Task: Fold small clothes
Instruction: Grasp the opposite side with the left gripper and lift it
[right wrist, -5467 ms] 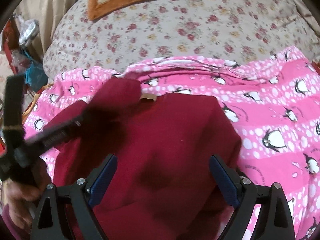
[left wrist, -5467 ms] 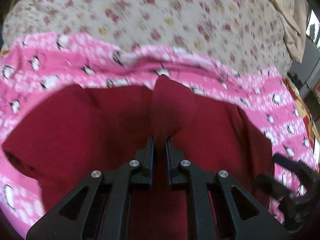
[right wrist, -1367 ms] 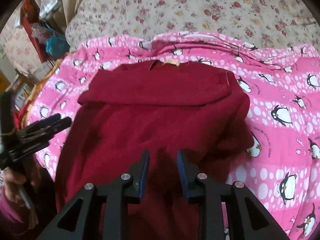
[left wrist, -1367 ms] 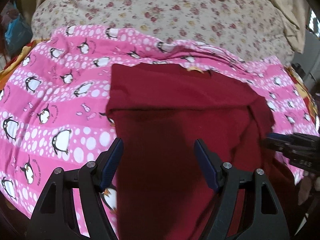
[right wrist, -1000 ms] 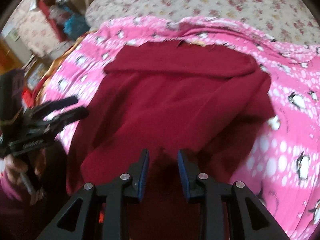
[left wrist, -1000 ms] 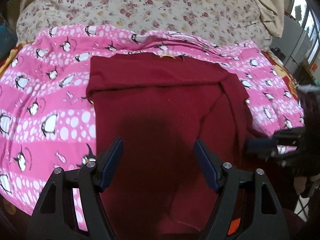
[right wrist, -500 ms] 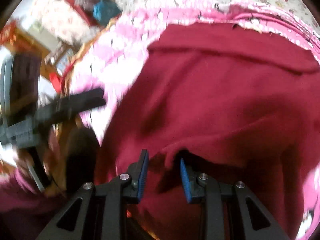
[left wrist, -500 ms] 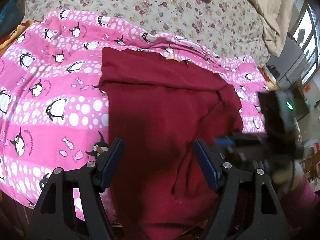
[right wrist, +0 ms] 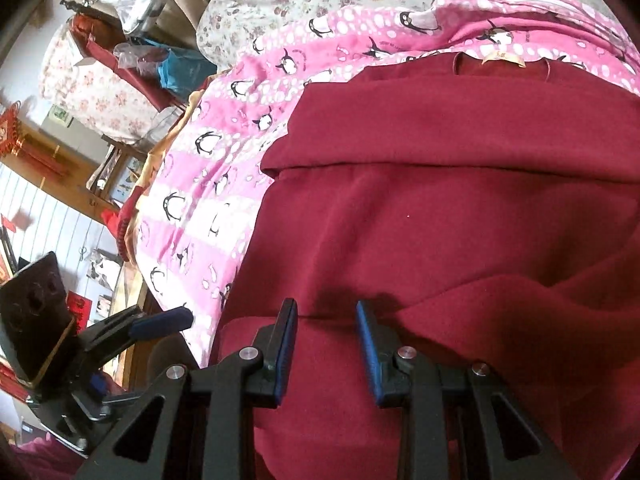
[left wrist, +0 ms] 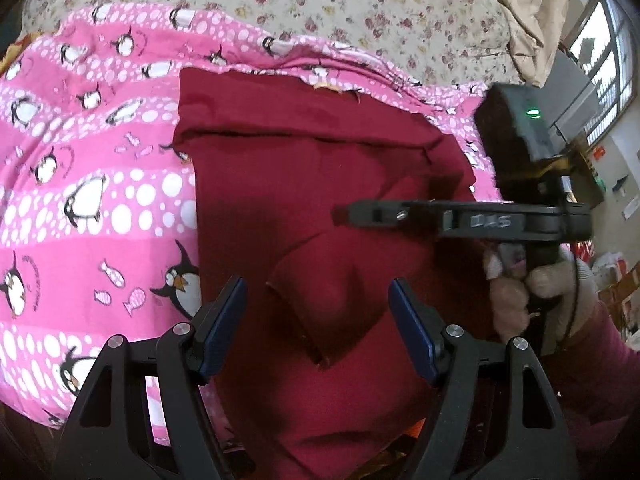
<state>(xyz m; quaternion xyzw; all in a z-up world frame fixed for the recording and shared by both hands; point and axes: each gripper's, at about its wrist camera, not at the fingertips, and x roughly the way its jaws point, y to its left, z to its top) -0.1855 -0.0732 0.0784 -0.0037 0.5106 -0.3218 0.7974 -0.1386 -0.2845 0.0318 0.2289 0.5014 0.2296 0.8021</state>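
maroon garment spread centre frame on penguin blanket; soft, limp, light. left tongs apart above it; right tongs narrowly parted, empty. best hold: folded hem edge.

pink penguin blanket covers near bed | floral sheet lies beyond it | blue bag sits far left amid clutter

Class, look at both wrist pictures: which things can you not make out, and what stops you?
- Bottom hem of the dark red top: both views, cut off by the lower edge and gripper frames.
- Label wording: right view, too small.
- Right gripper grip on cloth: left view, seen side-on.
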